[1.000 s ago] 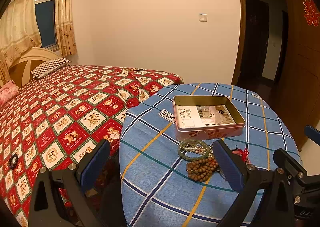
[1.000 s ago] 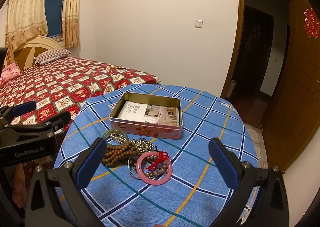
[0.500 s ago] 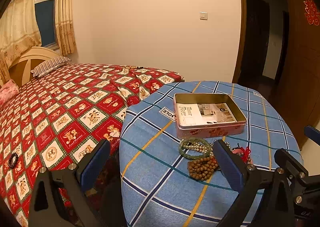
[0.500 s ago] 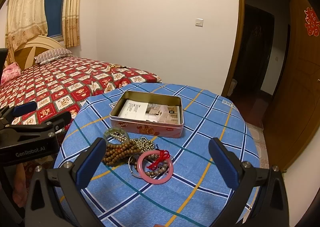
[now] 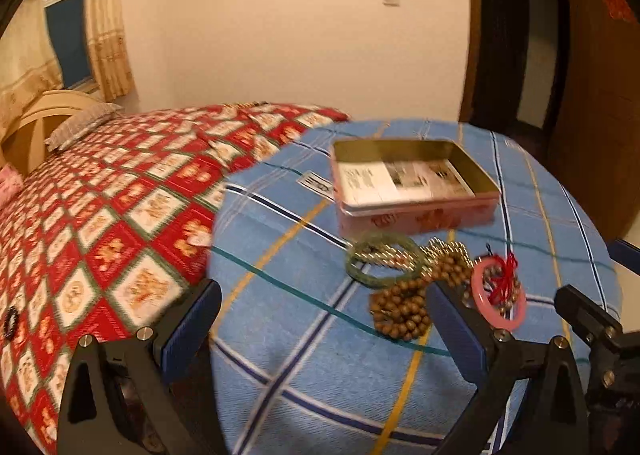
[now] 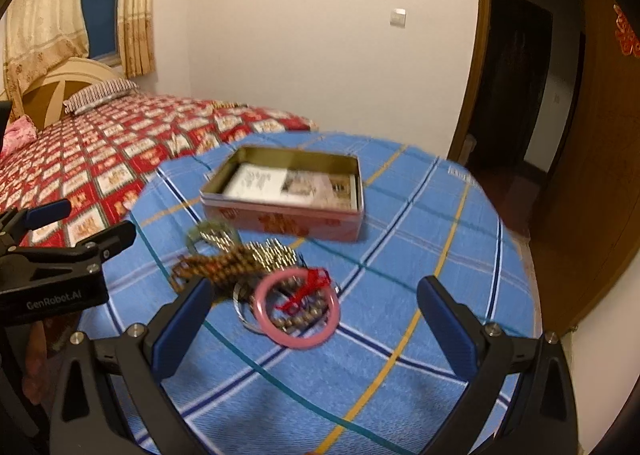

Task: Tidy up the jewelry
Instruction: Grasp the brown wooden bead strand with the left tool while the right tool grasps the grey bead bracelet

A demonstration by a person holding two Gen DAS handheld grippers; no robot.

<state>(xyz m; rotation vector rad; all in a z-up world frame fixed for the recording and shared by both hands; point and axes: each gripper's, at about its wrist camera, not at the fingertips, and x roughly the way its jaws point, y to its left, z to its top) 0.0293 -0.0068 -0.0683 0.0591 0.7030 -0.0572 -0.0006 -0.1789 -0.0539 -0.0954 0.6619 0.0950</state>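
An open pink tin [image 5: 416,191] [image 6: 284,199] with printed paper inside stands on a round table under a blue checked cloth [image 5: 304,335] [image 6: 420,255]. In front of it lies a heap of jewelry: a green bangle [image 5: 382,265] [image 6: 212,233], brown wooden beads [image 5: 404,307] [image 6: 218,265], a silver bead chain [image 5: 444,249] [image 6: 272,253] and a pink bangle [image 5: 498,295] [image 6: 298,309] with a red tassel. My left gripper [image 5: 324,327] is open, just short of the beads. My right gripper [image 6: 316,323] is open, with the pink bangle lying between its fingers.
A bed with a red patterned cover [image 5: 100,223] [image 6: 100,163] adjoins the table on the left. A dark bracelet [image 5: 10,321] lies on that cover. A dark doorway [image 6: 516,95] and a wooden door [image 6: 600,175] stand to the right. The left gripper's body [image 6: 56,271] shows at the right wrist view's left edge.
Both grippers have moved forward and lower toward the jewelry heap; the tin and beads look larger and the views are blurred. Both stay open.
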